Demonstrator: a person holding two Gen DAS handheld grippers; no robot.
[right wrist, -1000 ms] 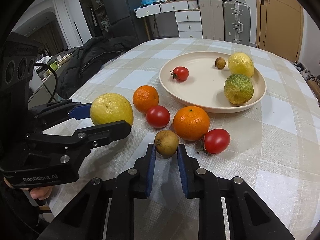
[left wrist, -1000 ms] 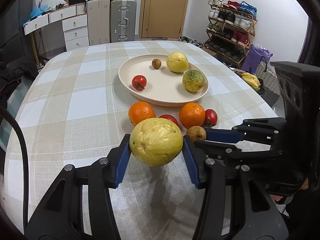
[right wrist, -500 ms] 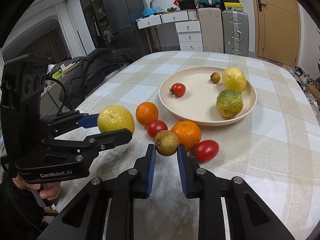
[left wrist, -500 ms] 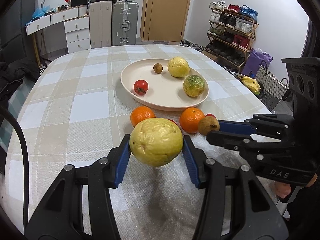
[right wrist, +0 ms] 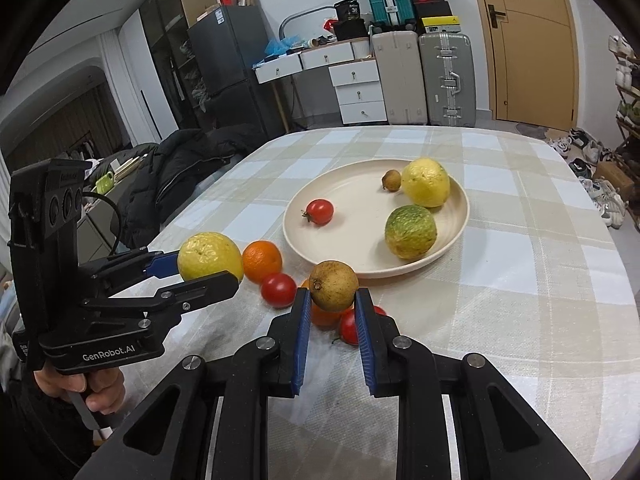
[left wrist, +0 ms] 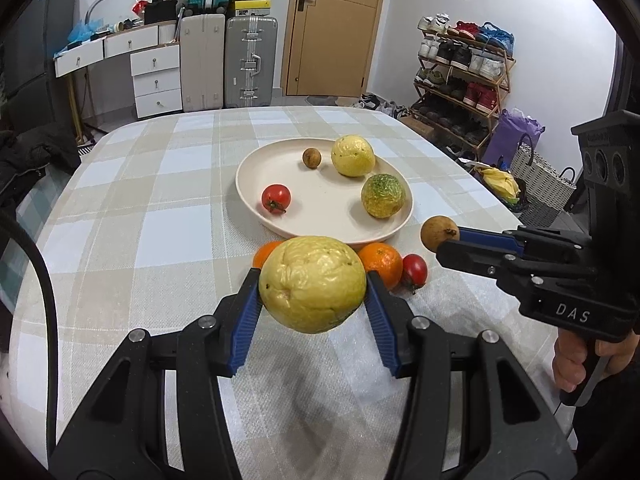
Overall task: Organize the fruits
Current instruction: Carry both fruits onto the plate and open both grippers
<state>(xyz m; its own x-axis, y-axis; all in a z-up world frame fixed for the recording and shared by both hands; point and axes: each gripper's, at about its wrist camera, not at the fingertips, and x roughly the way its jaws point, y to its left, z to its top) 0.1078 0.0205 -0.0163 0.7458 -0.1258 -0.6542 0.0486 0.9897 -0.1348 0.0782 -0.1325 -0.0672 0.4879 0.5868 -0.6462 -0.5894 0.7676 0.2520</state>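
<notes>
Two fruits are aloft as we carry them: our left hand-held gripper (left wrist: 313, 294) clamps the wrinkled yellow round fruit (left wrist: 312, 284), our right hand-held gripper (right wrist: 332, 312) the small brown round fruit (right wrist: 334, 286), both next needing lowering onto the cream round plate (right wrist: 460, 222) ahead.

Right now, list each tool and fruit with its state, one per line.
Left tool: shut on the large yellow fruit, held above the table.
Right tool: shut on the small brown fruit, held above the table.
Plate: holds four fruits, resting apart.
Two oranges and two tomatoes: loose on the tablecloth beside the plate.
</notes>
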